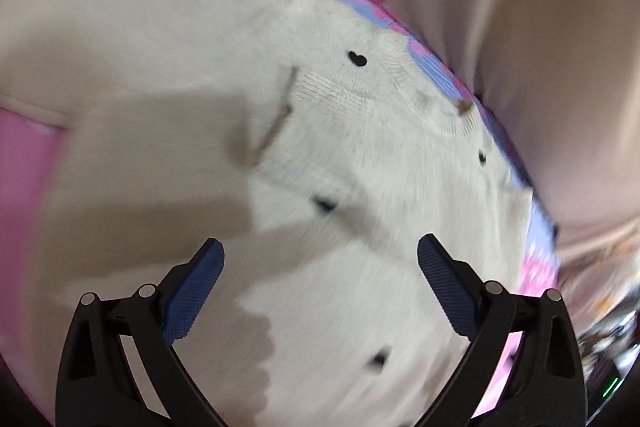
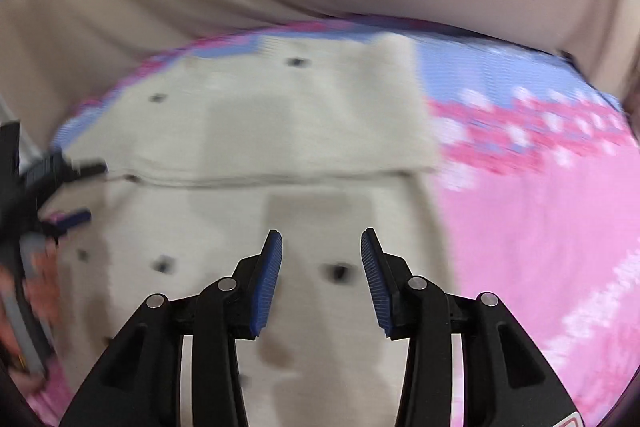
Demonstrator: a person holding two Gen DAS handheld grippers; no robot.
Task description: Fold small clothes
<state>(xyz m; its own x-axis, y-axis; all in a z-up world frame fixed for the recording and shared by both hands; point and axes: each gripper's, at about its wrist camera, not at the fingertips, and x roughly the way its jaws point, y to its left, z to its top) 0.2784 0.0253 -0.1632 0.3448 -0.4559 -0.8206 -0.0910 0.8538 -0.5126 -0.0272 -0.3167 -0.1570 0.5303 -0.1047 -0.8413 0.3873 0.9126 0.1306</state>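
Hovering over the cream sweater [image 1: 360, 155] under both tongs, left tongs [image 1: 320, 251] and right tongs [image 2: 322, 239] released, we risk pinching one layer only, undoing the fold.

- Motion blur smears the cream knitted garment [image 1: 360, 147] ahead of the left gripper [image 1: 320, 247]; its dark spots [image 1: 325, 203] streak, shapes unclear.
- Patterned pink-and-blue cover [image 2: 540, 131] beyond the right gripper [image 2: 321, 239] is blurred; its print can't be read.
- Far left of the right gripper, the other gripper [image 2: 72, 193] is a dark smear, cut off by the frame edge.
- Clutter [image 1: 612, 347] at the left view's right edge is too blurred to identify.
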